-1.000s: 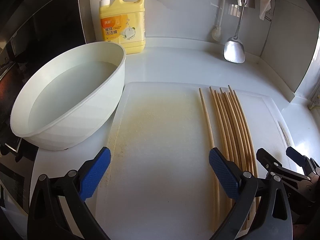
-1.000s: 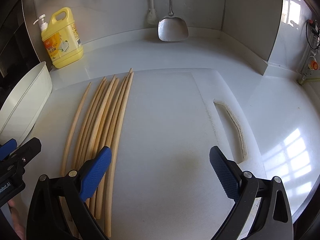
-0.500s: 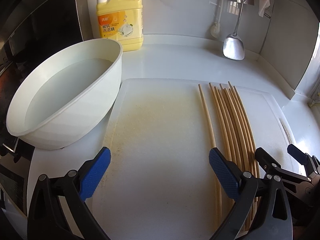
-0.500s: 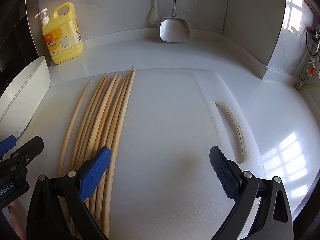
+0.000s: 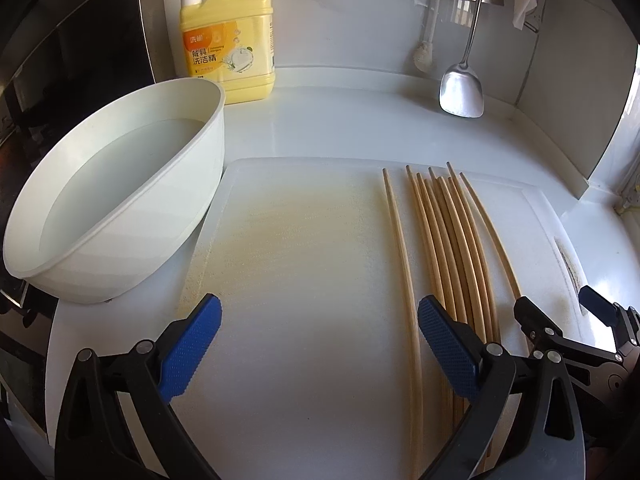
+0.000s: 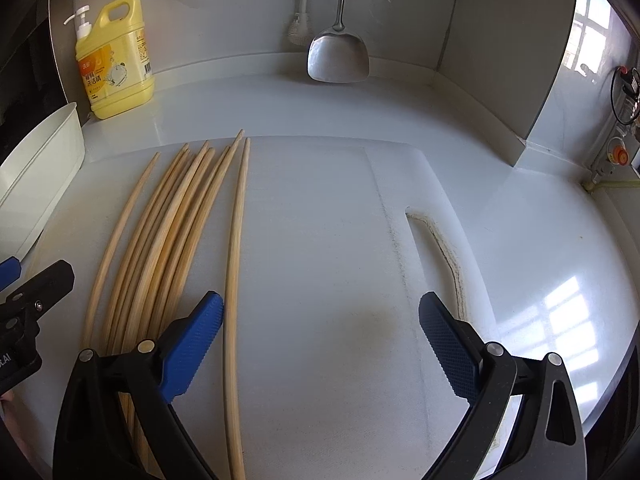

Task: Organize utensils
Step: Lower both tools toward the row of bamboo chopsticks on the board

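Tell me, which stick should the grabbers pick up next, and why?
Probably the right gripper should slide a little left and close on the lone chopstick. It lies apart from the bundle on the cutting board, just beside the gripper's left finger, and the jaws are open and empty.

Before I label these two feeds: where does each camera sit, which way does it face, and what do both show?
Left wrist: on the left gripper, facing the back wall over the cutting board and water basin; its open fingers and the right gripper show.
Right wrist: on the right gripper, facing the wall corner over the board's handle slot; its open fingers and the left gripper's tips show.
Shared: chopsticks, detergent bottle, hanging spatula.
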